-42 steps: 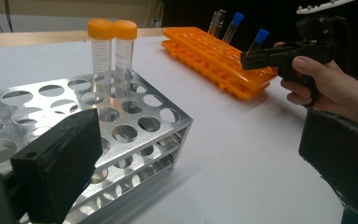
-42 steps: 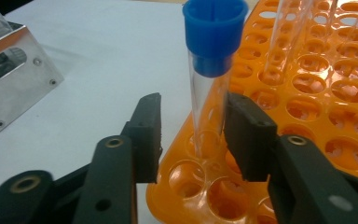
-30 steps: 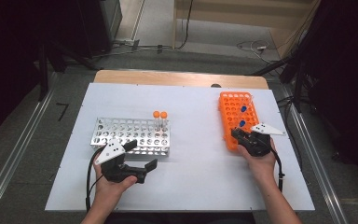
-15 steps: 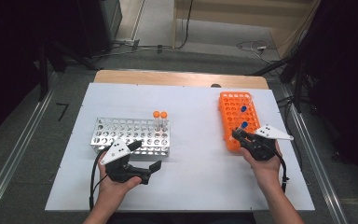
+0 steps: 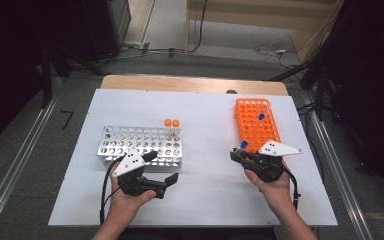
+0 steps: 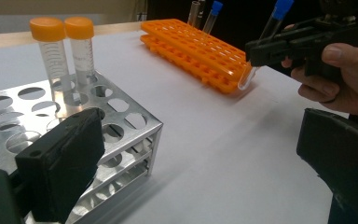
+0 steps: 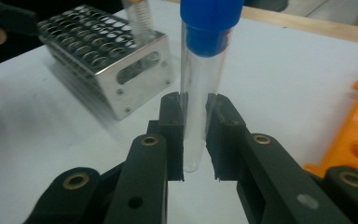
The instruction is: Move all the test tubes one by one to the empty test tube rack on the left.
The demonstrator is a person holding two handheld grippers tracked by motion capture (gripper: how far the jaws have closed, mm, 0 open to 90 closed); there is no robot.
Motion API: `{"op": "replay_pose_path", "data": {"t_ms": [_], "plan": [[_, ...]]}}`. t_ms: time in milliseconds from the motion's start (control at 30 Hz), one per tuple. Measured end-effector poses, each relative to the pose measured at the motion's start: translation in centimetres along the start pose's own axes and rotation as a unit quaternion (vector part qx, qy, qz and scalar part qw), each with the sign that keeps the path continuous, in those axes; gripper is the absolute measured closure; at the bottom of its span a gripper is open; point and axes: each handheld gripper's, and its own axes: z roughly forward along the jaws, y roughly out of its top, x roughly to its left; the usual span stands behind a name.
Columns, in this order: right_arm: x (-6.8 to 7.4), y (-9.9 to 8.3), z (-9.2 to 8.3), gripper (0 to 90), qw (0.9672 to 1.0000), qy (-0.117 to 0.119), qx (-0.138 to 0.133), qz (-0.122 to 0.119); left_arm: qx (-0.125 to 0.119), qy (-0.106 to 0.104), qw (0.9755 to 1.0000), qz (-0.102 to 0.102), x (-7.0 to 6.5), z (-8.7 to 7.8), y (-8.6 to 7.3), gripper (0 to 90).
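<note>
My right gripper is shut on a clear tube with a blue cap, held tilted above the table just off the near left corner of the orange rack. The right gripper view has the tube upright between the pads of my right gripper. A second blue-capped tube stands in the orange rack. My left gripper is open and empty in front of the metal rack. Two orange-capped tubes stand at that rack's far right corner.
The left gripper view looks past the metal rack and the two orange-capped tubes to the orange rack and the held tube. Bare white tabletop lies between the racks. A wooden strip borders the far edge.
My right gripper has carried the blue-capped tube up and to the left, off the orange rack toward the middle of the table. The left gripper has barely moved.
</note>
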Motion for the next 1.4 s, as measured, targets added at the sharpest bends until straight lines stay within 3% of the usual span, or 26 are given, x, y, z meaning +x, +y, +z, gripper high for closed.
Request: {"op": "replay_pose_path", "data": {"t_ms": [200,500,767,1000,1200,1333,1400], "plan": [[1.8,0.3,0.8,75.1,0.9988,0.046,0.012,-0.010,0.002,-0.006,1.0000,0.006,-0.5,0.4,0.2,1.1],[4.2,0.5,2.2,75.1,0.9956,0.081,0.033,-0.034,0.000,-0.019,0.9998,0.009,-1.3,1.0,0.6,2.5],[6.4,0.5,3.2,75.1,0.9910,0.111,0.049,-0.057,0.002,-0.047,0.9989,0.010,-2.1,1.7,1.1,8.7],[7.8,0.5,3.9,75.1,0.9867,0.134,0.061,-0.069,0.005,-0.081,0.9965,0.022,-2.9,2.3,1.3,25.9],[8.8,0.5,4.3,75.1,0.9833,0.148,0.072,-0.079,0.016,-0.112,0.9929,0.036,-3.6,2.9,1.2,45.6],[9.3,0.5,4.5,75.1,0.9816,0.154,0.076,-0.082,0.023,-0.120,0.9916,0.042,-3.8,3.2,1.1,53.9],[9.5,0.5,4.6,75.1,0.9807,0.157,0.078,-0.087,0.027,-0.118,0.9916,0.045,-3.9,3.3,1.2,62.9]]}}
